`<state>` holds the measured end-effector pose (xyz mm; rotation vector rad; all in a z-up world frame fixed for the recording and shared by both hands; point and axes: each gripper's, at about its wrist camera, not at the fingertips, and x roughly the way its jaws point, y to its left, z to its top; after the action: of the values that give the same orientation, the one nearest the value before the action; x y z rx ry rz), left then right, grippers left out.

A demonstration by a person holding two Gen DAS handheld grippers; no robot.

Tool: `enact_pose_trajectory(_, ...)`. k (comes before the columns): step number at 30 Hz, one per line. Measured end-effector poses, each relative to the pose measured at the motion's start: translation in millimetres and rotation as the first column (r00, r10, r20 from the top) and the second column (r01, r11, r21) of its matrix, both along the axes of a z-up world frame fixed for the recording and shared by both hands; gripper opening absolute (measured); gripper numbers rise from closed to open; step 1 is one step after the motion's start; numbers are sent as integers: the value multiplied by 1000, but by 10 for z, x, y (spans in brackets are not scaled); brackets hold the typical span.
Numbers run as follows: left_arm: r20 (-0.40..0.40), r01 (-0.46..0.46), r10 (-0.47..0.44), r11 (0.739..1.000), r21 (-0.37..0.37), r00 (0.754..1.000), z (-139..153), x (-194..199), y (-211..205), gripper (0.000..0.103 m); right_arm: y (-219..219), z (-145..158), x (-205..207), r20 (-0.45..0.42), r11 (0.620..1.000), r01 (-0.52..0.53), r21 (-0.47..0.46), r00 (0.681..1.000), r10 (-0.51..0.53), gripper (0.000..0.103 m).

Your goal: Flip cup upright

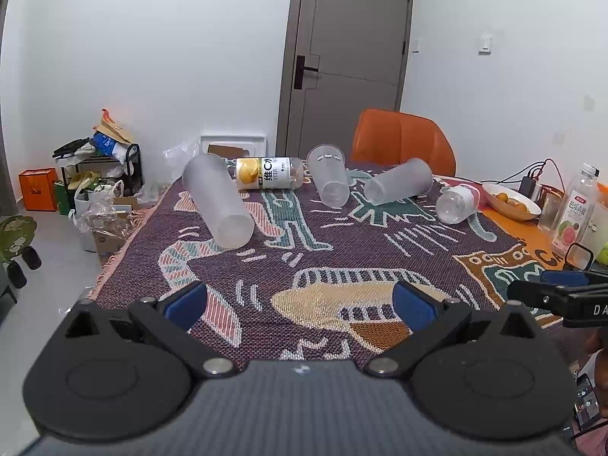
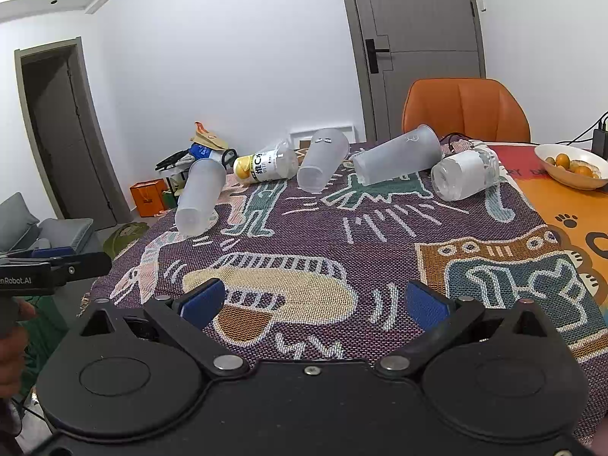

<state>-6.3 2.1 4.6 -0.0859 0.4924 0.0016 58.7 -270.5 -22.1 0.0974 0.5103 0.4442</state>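
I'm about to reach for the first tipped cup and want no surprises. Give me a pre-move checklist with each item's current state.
1. Left gripper open, holding nothing: ok.
2. Right gripper open, holding nothing: ok.
3. Tall frosted plastic cup upright: not ok, lying on its side.
4. Woven patterned cloth between grippers and cup free of obstacles: ok.
5. Yellow-labelled drink bottle apart from that cup: cannot tell.

Left gripper low over patterned cloth, blue pads spread wide, nothing between. Three frosted cups on sides: long cup at left, middle cup, right cup. Yellow-label bottle lying between long and middle cups. White-label bottle lying further right. Right gripper at right edge, jaw state unclear. Orange chair behind table.
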Motion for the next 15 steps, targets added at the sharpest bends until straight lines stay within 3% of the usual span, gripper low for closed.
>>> enact_pose_trajectory(15,13,13,-13,1000,-11,1000,9,-18,-7,103,-8,20,-4,5,1000,3,-3,1000,-3,103)
